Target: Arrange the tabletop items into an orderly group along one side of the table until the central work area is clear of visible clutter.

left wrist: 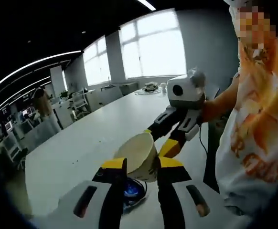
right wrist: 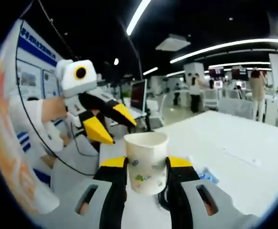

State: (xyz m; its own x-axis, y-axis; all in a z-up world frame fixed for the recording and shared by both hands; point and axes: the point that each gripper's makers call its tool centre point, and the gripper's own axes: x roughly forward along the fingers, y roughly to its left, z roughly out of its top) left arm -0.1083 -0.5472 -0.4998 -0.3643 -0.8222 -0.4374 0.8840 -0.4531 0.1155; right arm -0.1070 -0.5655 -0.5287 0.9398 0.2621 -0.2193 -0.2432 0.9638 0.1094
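A white paper cup [right wrist: 146, 145] with small printed pictures stands upright between the jaws of my right gripper [right wrist: 146, 163], which press on both its sides. In the left gripper view the same cup [left wrist: 135, 149] is tilted, its open mouth turned toward the camera, and my right gripper [left wrist: 159, 141] comes in from the right holding it. My left gripper [left wrist: 142, 163] is open, its yellow tips either side of the cup just in front of it. In the right gripper view my left gripper [right wrist: 121, 132] hangs open next to the cup's rim.
Below the cup, a small blue item with a dark loop [left wrist: 132, 189] lies on the long white table [left wrist: 81, 148]. A person in a white and orange shirt [left wrist: 258, 138] stands at the table's right edge. Small items [left wrist: 151, 87] sit at the far end.
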